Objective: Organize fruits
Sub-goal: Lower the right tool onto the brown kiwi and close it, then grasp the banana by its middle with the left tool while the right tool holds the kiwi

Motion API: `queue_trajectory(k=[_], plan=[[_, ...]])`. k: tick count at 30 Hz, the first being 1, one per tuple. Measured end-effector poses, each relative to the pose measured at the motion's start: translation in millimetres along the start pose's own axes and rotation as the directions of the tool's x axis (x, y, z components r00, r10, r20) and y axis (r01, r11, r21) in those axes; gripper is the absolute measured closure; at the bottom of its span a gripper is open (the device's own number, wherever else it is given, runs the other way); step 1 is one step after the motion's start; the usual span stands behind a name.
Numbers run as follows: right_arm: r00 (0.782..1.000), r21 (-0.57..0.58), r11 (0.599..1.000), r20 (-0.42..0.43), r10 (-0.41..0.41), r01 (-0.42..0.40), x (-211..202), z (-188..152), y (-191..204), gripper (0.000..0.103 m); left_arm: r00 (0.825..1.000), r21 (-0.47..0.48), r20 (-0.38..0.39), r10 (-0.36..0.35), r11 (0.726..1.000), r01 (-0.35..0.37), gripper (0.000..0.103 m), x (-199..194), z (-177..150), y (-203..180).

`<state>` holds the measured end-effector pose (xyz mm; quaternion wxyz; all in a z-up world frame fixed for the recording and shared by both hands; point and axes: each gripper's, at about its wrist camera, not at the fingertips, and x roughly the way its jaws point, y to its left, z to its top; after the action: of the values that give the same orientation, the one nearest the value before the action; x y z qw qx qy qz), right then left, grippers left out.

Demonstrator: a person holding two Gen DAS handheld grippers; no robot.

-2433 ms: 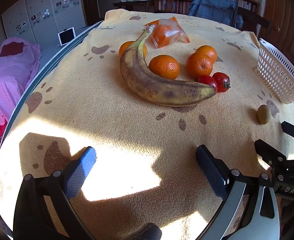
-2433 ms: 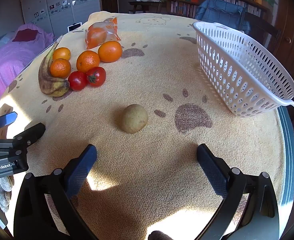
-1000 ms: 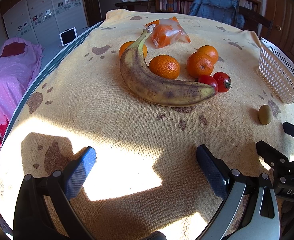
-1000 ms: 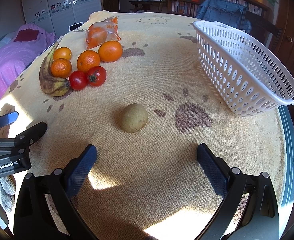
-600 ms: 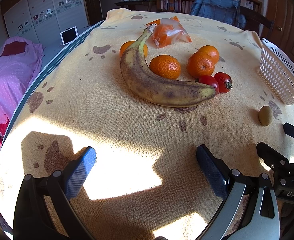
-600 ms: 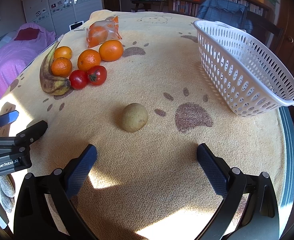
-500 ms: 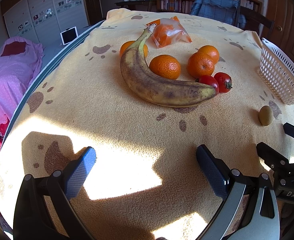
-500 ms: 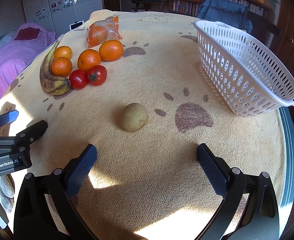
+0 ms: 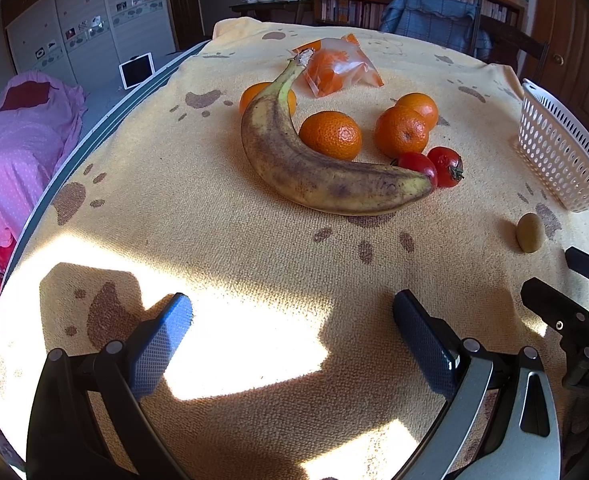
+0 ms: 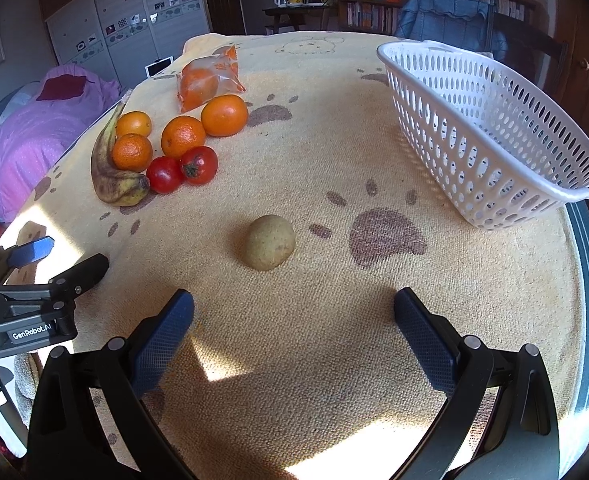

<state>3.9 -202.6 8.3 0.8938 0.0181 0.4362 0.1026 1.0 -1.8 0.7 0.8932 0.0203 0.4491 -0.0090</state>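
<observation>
A spotted banana (image 9: 318,168) lies on the yellow paw-print cloth with several oranges (image 9: 330,134) and two tomatoes (image 9: 446,166) beside it. A kiwi (image 10: 270,242) sits alone just ahead of my right gripper (image 10: 294,320), which is open and empty. The kiwi also shows in the left wrist view (image 9: 529,232). My left gripper (image 9: 292,320) is open and empty, well short of the banana. A white slotted basket (image 10: 490,128) stands empty at the right. The fruit pile shows in the right wrist view (image 10: 134,152).
A clear bag of orange pieces (image 9: 334,66) lies behind the fruit. The round table edge (image 10: 586,320) runs close on the right. A pink bed (image 9: 10,152) is to the left; a chair and bookshelves stand behind.
Both grippers have crept slightly forward; the fruit and the basket have not moved.
</observation>
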Motion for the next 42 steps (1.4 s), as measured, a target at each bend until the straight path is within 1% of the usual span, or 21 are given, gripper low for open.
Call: queue_trajectory(k=[2, 5, 7, 9, 10, 11, 12, 13, 15, 17, 18, 20, 23, 26, 29, 34, 39, 42], plan=[[1.000, 0.016, 1.000, 0.000, 0.015, -0.015, -1.9, 1.1, -3.3, 0.002, 1.000, 0.000, 0.000, -0.001, 1.000, 0.001, 0.005, 0.1, -0.1, 0.0], [1.000, 0.032, 0.999, -0.006, 0.014, -0.014, -3.5, 3.0, -4.4, 0.002, 1.000, -0.002, 0.001, -0.004, 1.000, 0.004, 0.005, -0.2, -0.2, 0.1], [1.000, 0.036, 0.999, -0.007, 0.004, -0.004, -4.6, 4.2, -4.5, 0.006, 1.000, -0.005, 0.001, -0.007, 1.000, 0.007, 0.005, -0.4, 0.0, 0.3], [1.000, 0.047, 0.999, -0.010, 0.000, 0.001, -4.6, 6.9, -5.2, 0.017, 1.000, -0.007, 0.002, -0.010, 1.000, 0.010, 0.005, -0.5, 0.2, 0.5], [1.000, 0.057, 0.998, -0.009, 0.007, -0.006, -5.6, 8.2, -5.6, 0.020, 1.000, -0.009, 0.003, -0.014, 1.000, 0.014, 0.005, -0.9, 0.2, 1.0], [1.000, 0.064, 0.998, -0.006, 0.017, -0.017, -5.9, 10.1, -4.9, 0.026, 1.000, -0.015, 0.006, -0.020, 1.000, 0.020, 0.005, -1.5, 0.1, 2.0], [1.000, 0.067, 0.997, -0.003, 0.028, -0.027, -6.8, 11.8, -4.1, 0.031, 0.999, -0.024, 0.012, -0.032, 0.999, 0.032, 0.005, -2.9, -0.3, 4.3], [0.999, 0.065, 0.997, 0.004, 0.035, -0.035, -7.5, 13.8, -2.0, 0.033, 0.999, -0.035, 0.018, -0.046, 0.998, 0.047, 0.005, -4.1, -0.5, 6.8], [0.999, 0.047, 0.998, 0.017, 0.041, -0.042, -8.2, 17.9, 3.3, 0.044, 0.997, -0.062, 0.034, -0.075, 0.995, 0.077, 0.005, -6.7, -0.7, 12.9], [0.998, 0.031, 0.998, 0.025, 0.053, -0.053, -7.5, 20.9, 8.6, 0.047, 0.994, -0.085, 0.048, -0.097, 0.991, 0.101, 0.005, -9.1, -1.1, 17.6], [0.998, 0.024, 0.998, 0.027, 0.054, -0.054, -7.0, 21.7, 10.8, 0.051, 0.993, -0.094, 0.052, -0.105, 0.990, 0.109, 0.005, -9.8, -1.1, 19.0], [0.998, 0.007, 0.999, 0.025, 0.050, -0.050, -4.1, 22.4, 14.4, 0.057, 0.993, -0.097, 0.055, -0.109, 0.989, 0.114, 0.005, -10.5, -0.9, 19.3], [0.999, 0.012, 0.999, 0.012, 0.049, -0.049, 1.7, 22.0, 13.5, 0.057, 0.993, -0.092, 0.052, -0.102, 0.990, 0.107, 0.005, -10.7, -0.5, 16.9], [0.999, 0.018, 0.999, 0.006, 0.047, -0.047, 6.8, 23.8, 11.7, 0.065, 0.993, -0.092, 0.052, -0.102, 0.990, 0.106, 0.005, -10.7, -0.4, 16.8], [0.999, 0.013, 0.999, 0.009, 0.035, -0.035, 10.3, 24.6, 13.1, 0.069, 0.993, -0.095, 0.054, -0.106, 0.989, 0.111, 0.005, -11.1, -0.4, 17.1], [0.999, -0.013, 1.000, 0.030, 0.016, -0.015, 10.6, 21.8, 17.4, 0.069, 0.989, -0.120, 0.064, -0.131, 0.983, 0.138, 0.005, -11.5, 0.2, 22.6], [0.999, -0.028, 1.000, 0.045, -0.002, 0.003, 9.9, 18.4, 20.8, 0.069, 0.997, -0.113, 0.049, -0.053, 0.992, 0.059, 0.005, -11.2, 7.5, 18.1], [0.999, -0.022, 1.000, 0.048, 0.005, -0.004, 9.4, 17.7, 19.9, 0.069, 0.997, -0.142, 0.061, -0.047, 0.988, 0.056, 0.005, -13.3, 16.9, 20.0]])
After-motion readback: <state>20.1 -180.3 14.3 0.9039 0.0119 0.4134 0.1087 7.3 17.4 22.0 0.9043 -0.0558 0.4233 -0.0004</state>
